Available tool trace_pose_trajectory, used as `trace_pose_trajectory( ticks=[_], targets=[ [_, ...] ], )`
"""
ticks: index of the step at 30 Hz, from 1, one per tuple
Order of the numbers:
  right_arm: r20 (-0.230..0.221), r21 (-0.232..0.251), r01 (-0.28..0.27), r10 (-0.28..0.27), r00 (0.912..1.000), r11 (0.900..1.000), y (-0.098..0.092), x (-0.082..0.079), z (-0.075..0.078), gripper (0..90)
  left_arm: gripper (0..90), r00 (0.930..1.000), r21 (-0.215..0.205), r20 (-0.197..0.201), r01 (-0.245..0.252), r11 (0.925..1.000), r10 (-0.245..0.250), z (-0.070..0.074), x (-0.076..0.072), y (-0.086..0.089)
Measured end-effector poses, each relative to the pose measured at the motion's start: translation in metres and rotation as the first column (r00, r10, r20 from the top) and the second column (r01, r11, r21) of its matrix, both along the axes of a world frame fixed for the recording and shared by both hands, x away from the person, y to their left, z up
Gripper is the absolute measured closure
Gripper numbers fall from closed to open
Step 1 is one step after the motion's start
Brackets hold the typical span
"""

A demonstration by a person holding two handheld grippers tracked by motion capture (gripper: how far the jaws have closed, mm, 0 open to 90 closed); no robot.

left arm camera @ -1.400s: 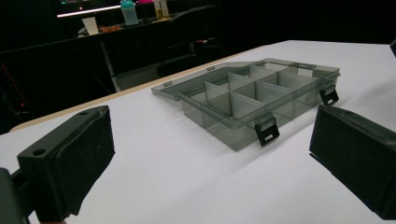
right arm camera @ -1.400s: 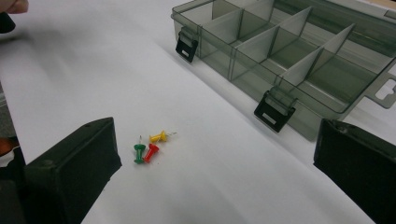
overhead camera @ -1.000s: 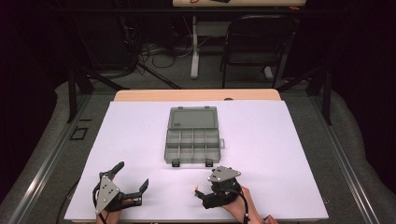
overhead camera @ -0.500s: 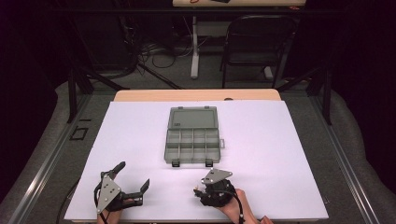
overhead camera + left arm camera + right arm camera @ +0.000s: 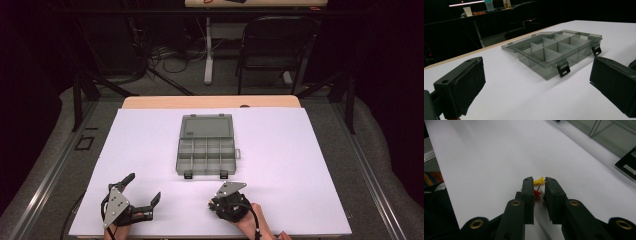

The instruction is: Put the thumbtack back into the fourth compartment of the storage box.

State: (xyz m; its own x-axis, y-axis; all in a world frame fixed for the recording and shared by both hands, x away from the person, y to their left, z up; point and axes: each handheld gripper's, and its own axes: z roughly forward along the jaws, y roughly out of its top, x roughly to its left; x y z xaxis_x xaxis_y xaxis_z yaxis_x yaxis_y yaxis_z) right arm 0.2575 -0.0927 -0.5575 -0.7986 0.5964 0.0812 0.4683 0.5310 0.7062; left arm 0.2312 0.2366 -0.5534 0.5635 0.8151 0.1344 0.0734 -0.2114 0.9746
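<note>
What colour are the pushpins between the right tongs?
One yellow pushpin, one red pushpin; right gripper view.

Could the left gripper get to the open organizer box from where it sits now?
Probably yes. The left gripper has its jaws wide open and faces the organizer box across bare white table, with nothing lying between them in the left gripper view.

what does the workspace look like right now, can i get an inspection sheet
surface: white table top, bare around the work
job's things: yellow pushpin and red pushpin between the right hand-held gripper's jaws; grey divider box lies open, lid flat behind it, compartments look empty
clutter: nothing seen
grippers: left hand-held gripper open, holding nothing; right hand-held gripper has just been closing, jaws narrow, yellow pushpin pinched at the tips
cables: thin cable along the right hand; loose cables on the floor beyond
surroundings: black chair past the table, dark room
</note>
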Motion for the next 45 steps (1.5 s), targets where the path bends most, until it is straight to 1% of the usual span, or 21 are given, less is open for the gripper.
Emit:
trace_pose_trajectory(
  ticks=[1,3,10,12,14,15,17,20,23,24,28,32,37,45],
  targets=[
    [-0.006,0.004,0.000,0.000,1.0000,1.000,-0.001,0.000,0.000,79.7,0.0,1.0000,0.000,0.000,-0.001,1.0000,0.001,0.000,0.000,0.000],
    [-0.001,-0.003,0.001,-0.001,1.0000,1.000,-0.002,0.001,0.001,81.1,0.1,1.0000,0.000,0.001,-0.001,1.0000,0.001,0.000,-0.001,0.000],
    [-0.007,-0.003,0.003,-0.003,1.0000,1.000,-0.004,0.001,0.000,81.5,0.1,1.0000,0.000,0.002,0.001,1.0000,-0.001,0.001,-0.001,0.000],
    [-0.010,-0.001,0.010,-0.010,0.9999,1.000,-0.004,0.002,0.000,76.7,0.0,1.0000,-0.002,0.000,-0.001,1.0000,0.001,0.000,-0.001,0.000],
    [-0.016,0.009,0.012,-0.012,0.9998,1.000,-0.005,0.002,0.000,74.1,0.1,1.0000,-0.002,0.003,-0.002,1.0000,0.002,0.001,-0.001,0.001],
    [-0.010,0.009,0.014,-0.014,0.9999,1.000,-0.006,0.001,0.001,72.8,0.1,1.0000,-0.003,0.003,-0.002,1.0000,0.002,0.001,-0.002,0.001],
    [-0.005,0.012,0.015,-0.015,0.9999,1.000,-0.007,0.000,0.002,72.6,0.1,1.0000,-0.002,0.003,-0.002,1.0000,0.002,0.001,-0.002,0.001],
    [-0.008,0.013,0.019,-0.019,0.9998,1.000,-0.010,0.000,0.003,76.1,0.0,1.0000,-0.002,0.005,0.001,1.0000,-0.001,0.001,-0.001,0.000],
    [-0.025,0.000,0.019,-0.019,0.9995,1.000,-0.011,0.000,0.000,80.5,0.0,1.0000,-0.001,0.003,-0.002,1.0000,0.002,0.001,-0.001,0.000],
    [-0.023,-0.005,0.014,-0.014,0.9996,1.000,-0.011,0.000,-0.001,81.2,0.0,1.0000,0.000,0.002,-0.003,1.0000,0.003,0.001,-0.001,0.001],
    [-0.021,-0.007,0.010,-0.010,0.9997,1.000,-0.011,0.001,0.000,81.3,0.1,1.0000,-0.007,0.005,-0.009,0.9999,0.009,0.001,-0.002,0.001],
    [-0.017,0.001,0.009,-0.009,0.9998,1.000,-0.011,0.000,-0.001,81.6,0.1,1.0000,-0.004,0.006,-0.004,1.0000,0.004,0.002,-0.002,0.000],
    [-0.028,0.017,0.009,-0.008,0.9996,1.000,-0.013,0.002,-0.002,82.1,0.0,1.0000,-0.004,0.004,-0.006,1.0000,0.006,0.001,-0.001,0.001],
    [-0.019,0.037,0.010,-0.009,0.9998,0.999,-0.015,0.001,0.001,82.3,0.0,1.0000,-0.002,0.007,-0.005,1.0000,0.005,0.001,-0.001,0.000]
  ],
)
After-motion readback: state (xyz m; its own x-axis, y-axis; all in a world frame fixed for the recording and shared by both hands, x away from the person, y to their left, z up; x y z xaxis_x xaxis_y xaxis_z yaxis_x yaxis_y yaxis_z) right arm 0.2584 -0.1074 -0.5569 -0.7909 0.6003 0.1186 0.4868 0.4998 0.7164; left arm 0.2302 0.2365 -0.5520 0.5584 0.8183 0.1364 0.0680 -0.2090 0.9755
